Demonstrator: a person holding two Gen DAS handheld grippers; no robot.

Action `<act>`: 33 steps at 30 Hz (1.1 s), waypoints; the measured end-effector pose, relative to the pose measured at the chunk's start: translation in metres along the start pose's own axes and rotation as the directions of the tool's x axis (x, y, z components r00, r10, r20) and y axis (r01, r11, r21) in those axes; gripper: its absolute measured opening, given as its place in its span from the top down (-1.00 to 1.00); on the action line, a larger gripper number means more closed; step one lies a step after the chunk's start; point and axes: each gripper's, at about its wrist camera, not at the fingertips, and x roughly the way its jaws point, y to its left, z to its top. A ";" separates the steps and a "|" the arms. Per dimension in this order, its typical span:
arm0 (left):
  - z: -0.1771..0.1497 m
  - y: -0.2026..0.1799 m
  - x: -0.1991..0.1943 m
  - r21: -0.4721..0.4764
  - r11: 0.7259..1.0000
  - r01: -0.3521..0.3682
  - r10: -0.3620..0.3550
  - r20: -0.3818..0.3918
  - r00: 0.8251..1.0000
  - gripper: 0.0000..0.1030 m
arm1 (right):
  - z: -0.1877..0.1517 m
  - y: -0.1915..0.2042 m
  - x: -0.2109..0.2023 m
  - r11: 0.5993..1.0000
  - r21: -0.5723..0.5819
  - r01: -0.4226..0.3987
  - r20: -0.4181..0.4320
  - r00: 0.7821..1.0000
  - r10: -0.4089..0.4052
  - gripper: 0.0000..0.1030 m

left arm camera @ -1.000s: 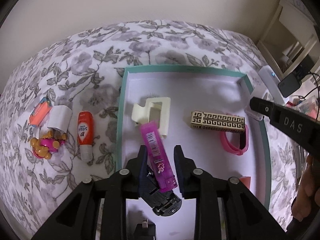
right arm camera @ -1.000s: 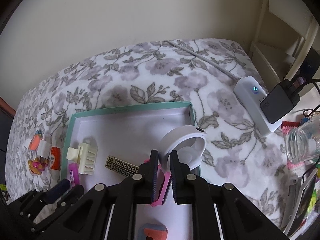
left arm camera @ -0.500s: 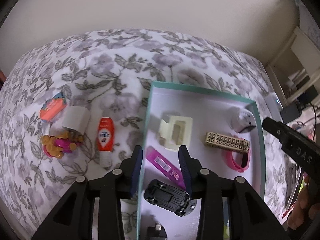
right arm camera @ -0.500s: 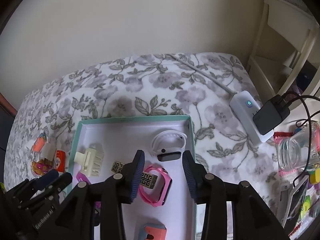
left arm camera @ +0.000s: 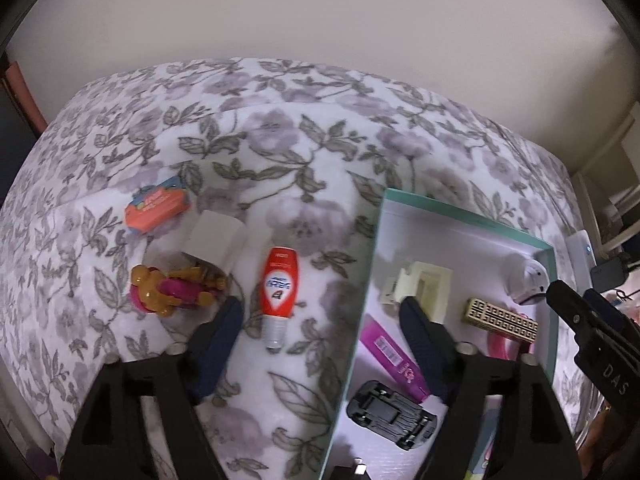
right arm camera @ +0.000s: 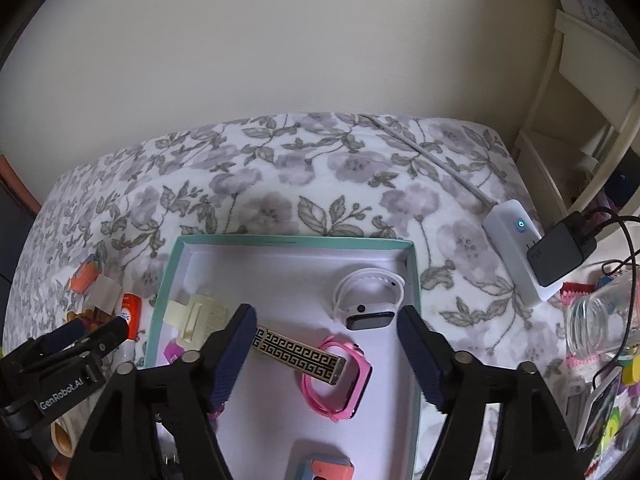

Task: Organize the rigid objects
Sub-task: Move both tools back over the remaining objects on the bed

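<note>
A teal-rimmed tray (left arm camera: 367,292) (right arm camera: 292,239) lies on the flowered cloth. It holds a cream hair clip (left arm camera: 424,288), a purple stick (left arm camera: 394,356), a black toy car (left arm camera: 390,408), a gold patterned bar (right arm camera: 300,354), a pink watch (right arm camera: 340,376) and a white watch (right arm camera: 368,300). My left gripper (left arm camera: 320,332) hovers over the tray's left wall with its jaws opening and nothing held. A red tube (left arm camera: 278,284) lies just ahead of it on the cloth. My right gripper (right arm camera: 328,340) hangs above the pink watch, jaws opening and empty.
Left of the tray lie an orange packet (left arm camera: 156,204), a white box (left arm camera: 216,236) and a pink-and-gold toy (left arm camera: 168,288). A white power strip (right arm camera: 520,248) with a black charger (right arm camera: 560,248) and a glass jar (right arm camera: 596,324) sit to the right. A wall closes off the far side.
The left gripper let go of the purple stick, spread its jaws and shifted left to the tray's edge. The right gripper released the pink watch, opened wide and lifted a little.
</note>
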 end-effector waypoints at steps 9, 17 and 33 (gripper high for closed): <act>0.002 0.008 -0.001 -0.010 1.000 -0.013 0.013 0.002 1.000 -0.63 | 0.000 0.013 0.006 1.000 -0.013 -0.011 -0.003 1.000 0.011 -0.65; 0.005 0.024 0.003 -0.027 0.999 -0.034 0.033 -0.026 0.999 -0.63 | 0.000 0.030 0.012 0.999 -0.031 -0.017 -0.008 1.000 0.016 -0.93; 0.020 0.141 -0.014 -0.268 0.961 -0.069 0.062 -0.037 0.997 -0.94 | -0.006 0.126 0.020 0.979 -0.165 -0.117 -0.021 0.993 0.115 -0.96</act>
